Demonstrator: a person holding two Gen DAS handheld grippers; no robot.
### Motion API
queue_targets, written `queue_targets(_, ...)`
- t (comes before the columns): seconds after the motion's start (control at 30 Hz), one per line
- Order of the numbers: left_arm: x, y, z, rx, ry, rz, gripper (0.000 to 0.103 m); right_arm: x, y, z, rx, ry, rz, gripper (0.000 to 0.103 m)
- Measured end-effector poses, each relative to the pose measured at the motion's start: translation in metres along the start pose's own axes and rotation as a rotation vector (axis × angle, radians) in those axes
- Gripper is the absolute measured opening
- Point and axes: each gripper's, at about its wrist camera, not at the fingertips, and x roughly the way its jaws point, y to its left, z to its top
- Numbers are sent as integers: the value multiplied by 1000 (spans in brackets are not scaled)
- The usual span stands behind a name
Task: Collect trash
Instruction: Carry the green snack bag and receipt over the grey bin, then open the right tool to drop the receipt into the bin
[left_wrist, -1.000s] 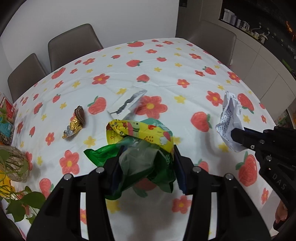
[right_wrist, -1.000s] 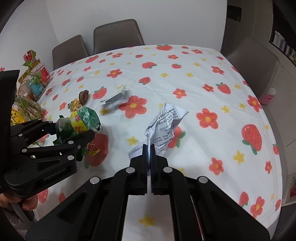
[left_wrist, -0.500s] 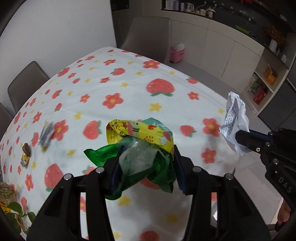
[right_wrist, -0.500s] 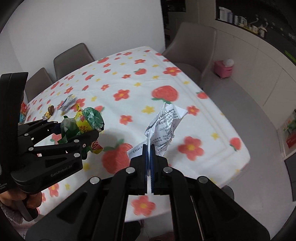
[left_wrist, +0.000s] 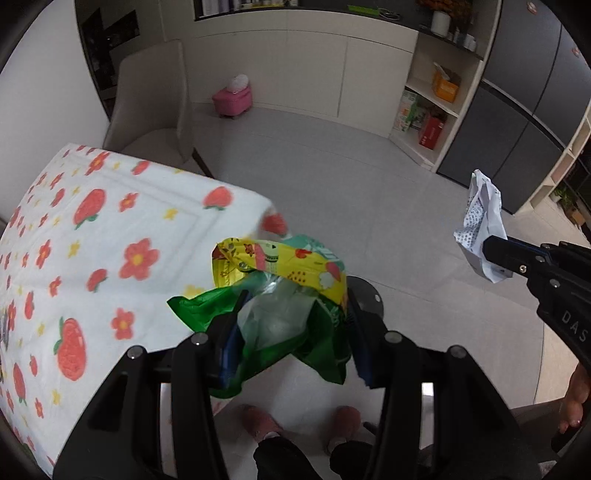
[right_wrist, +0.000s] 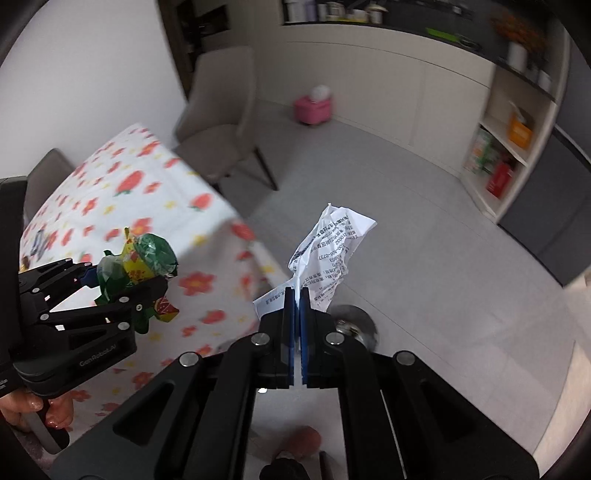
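The left claw (left_wrist: 291, 325) is clamped on a bundle of wrappers (left_wrist: 280, 291), green and clear plastic below with a yellow printed packet folded over the top, pinched between its blue-lined fingers (left_wrist: 227, 345) and held in the air just past the corner of the counter (left_wrist: 110, 240). The right claw (right_wrist: 297, 295) has its fingers pressed together on a crumpled white receipt (right_wrist: 328, 247), which stands up from the tips over the grey floor (right_wrist: 424, 240). In the right wrist view the left claw sits off to the left, level with the counter's edge. The counter wears a white cloth printed with strawberries and flowers. Below both claws, the person's pink slippers (left_wrist: 258, 421) stand on the floor. Farther out are a grey chair (left_wrist: 151, 110) tucked at the counter, a pink box (left_wrist: 232, 99) by the white cabinets, and open shelves (left_wrist: 432, 107) with boxes.
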Motion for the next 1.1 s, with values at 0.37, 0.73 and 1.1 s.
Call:
queue_targets(0.37, 57, -81, 9, 158, 69, -124, 49, 23, -95, -45, 230, 34, -155, 2)
queue_targets(0.73, 163, -89, -8, 194, 128, -106, 49, 115, -111, -93, 313, 89, -221, 2)
queue_targets(1.1, 299, -67, -48, 166, 153, -45, 49, 249, -116, -145, 291, 121, -157, 2)
